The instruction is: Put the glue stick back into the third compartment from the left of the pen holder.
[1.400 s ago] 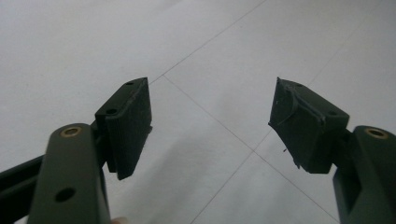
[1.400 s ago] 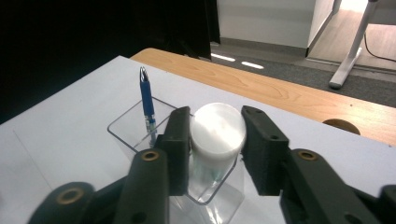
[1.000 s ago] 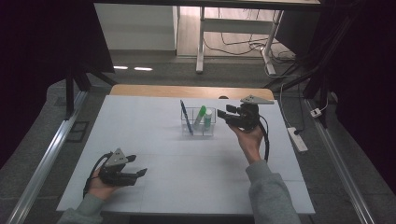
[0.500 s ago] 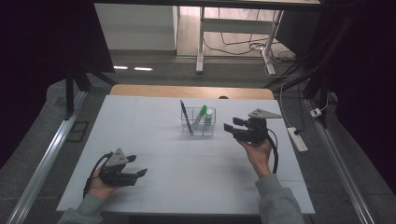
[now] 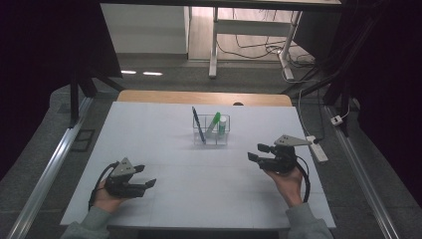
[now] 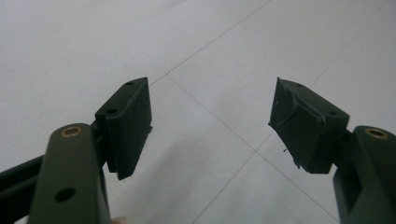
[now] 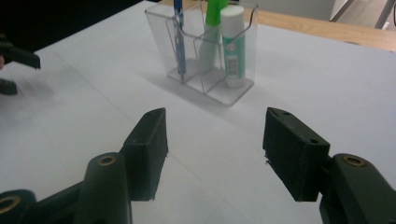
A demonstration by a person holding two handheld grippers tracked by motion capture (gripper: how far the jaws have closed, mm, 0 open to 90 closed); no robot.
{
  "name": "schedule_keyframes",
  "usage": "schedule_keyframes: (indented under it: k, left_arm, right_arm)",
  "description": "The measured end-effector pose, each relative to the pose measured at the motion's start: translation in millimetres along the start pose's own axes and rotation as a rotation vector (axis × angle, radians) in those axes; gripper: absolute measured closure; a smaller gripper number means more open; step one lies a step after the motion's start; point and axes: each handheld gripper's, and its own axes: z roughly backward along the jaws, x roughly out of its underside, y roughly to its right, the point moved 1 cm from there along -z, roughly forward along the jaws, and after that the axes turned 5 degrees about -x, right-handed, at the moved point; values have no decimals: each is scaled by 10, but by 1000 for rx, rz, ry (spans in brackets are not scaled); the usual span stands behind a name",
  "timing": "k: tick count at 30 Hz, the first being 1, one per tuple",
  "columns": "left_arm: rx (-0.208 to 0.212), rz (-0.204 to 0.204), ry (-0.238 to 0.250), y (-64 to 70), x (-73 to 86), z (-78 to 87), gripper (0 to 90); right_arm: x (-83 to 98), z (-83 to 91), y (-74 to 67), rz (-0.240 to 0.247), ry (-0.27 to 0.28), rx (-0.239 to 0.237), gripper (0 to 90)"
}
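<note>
A clear plastic organizer (image 5: 211, 135) (image 7: 205, 51) stands at the middle of the white table. It holds a blue pen (image 5: 198, 124) (image 7: 179, 35), a green marker (image 5: 214, 122) (image 7: 214, 14) and a white glue stick (image 5: 222, 124) (image 7: 232, 44). My right gripper (image 5: 255, 152) (image 7: 212, 151) hovers to the organizer's right and nearer, open; its jaws have just been opening with nothing between them. My left gripper (image 5: 144, 176) (image 6: 210, 126) rests at the front left, open and empty over bare table.
The white table (image 5: 149, 129) has a wooden strip (image 5: 199, 97) along its far edge. A white power strip (image 5: 317, 148) lies off the right edge. Metal rails (image 5: 45, 169) run along both sides.
My right gripper has moved away from the organizer, right and toward the front of the table, and sunk lower, its jaws spreading. The left gripper has stayed put.
</note>
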Motion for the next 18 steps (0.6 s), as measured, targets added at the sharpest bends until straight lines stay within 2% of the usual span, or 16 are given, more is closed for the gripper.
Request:
schedule_keyframes:
  k: [4, 8, 18]
  left_arm:
    - [2, 2, 1, -4, -2, -1, 289]
    - [5, 7, 4, -12, -3, -1, 289]
    - [4, 4, 4, -7, -10, -8, 289]
  right_arm:
    - [126, 76, -31, 14, -30, 18, 366]
    - [250, 142, -33, 0, -49, 17, 339]
    - [401, 266, -23, 10, -85, 34, 314]
